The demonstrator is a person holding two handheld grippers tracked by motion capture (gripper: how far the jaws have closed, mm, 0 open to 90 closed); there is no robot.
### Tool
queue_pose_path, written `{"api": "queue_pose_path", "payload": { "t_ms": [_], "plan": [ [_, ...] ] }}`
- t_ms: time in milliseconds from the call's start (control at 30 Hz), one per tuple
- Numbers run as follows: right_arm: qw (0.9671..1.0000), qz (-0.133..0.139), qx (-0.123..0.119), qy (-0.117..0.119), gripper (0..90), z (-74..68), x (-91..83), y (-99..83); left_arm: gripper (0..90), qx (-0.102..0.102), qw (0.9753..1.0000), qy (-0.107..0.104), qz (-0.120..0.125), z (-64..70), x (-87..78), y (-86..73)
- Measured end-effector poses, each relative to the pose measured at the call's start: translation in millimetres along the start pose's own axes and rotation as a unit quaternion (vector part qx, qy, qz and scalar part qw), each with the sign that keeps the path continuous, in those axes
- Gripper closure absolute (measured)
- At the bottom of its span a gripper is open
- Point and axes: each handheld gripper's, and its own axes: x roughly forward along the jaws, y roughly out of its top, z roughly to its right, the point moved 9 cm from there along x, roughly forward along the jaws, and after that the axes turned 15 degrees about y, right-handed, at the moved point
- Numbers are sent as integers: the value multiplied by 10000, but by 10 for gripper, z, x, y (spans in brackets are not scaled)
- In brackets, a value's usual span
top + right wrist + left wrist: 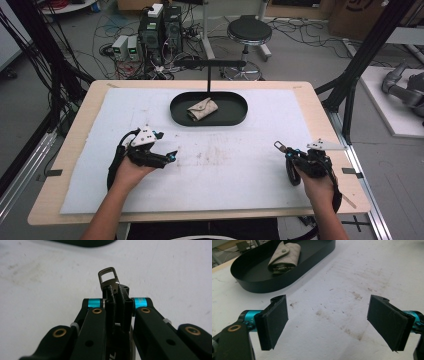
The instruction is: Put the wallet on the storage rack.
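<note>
A black oval tray (173, 109) (262, 283) lies at the back middle of the white mat, and a folded beige quilted pouch (202, 108) (284, 256) rests in it. My left gripper (172, 156) (329, 320) hovers low over the mat in front of the tray's left end, open, with bare mat between its pads (277, 320). My right gripper (287, 152) (116, 297) is near the mat's right edge, shut on a small metal clasp (279, 146) (108, 277) whose rectangular loop sticks out past the fingertips.
The stained white mat (225, 170) covers most of the wooden table (75, 130). A thin black stand (209, 75) rises just behind the tray. Beyond the table are a stool (249, 30), computer boxes (160, 27) and loose cables on the floor.
</note>
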Motion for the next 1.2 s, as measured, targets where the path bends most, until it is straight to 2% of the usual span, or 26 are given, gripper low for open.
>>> {"api": "queue_pose_path", "payload": {
  "t_ms": [167,500,733,933,1033,1200],
  "plan": [
    [9997,212,-58,80,865,-27,-41,254,176,-85,9999,73,99,-74,-75,32],
    [9986,355,-338,177,865,-142,-30,773,177,-169,9995,175,204,-156,-180,57],
    [9978,287,-586,155,865,-214,-7,1138,179,-213,9992,203,265,-192,-226,75],
    [9970,399,-621,225,865,-239,125,1404,179,-231,9991,226,277,-200,-242,78],
    [9967,443,-624,252,865,-239,214,1520,179,-121,9992,306,213,-217,-236,75],
    [9964,542,-580,309,865,-226,341,1732,179,-217,9988,339,267,-266,-264,90]
  ]
}}
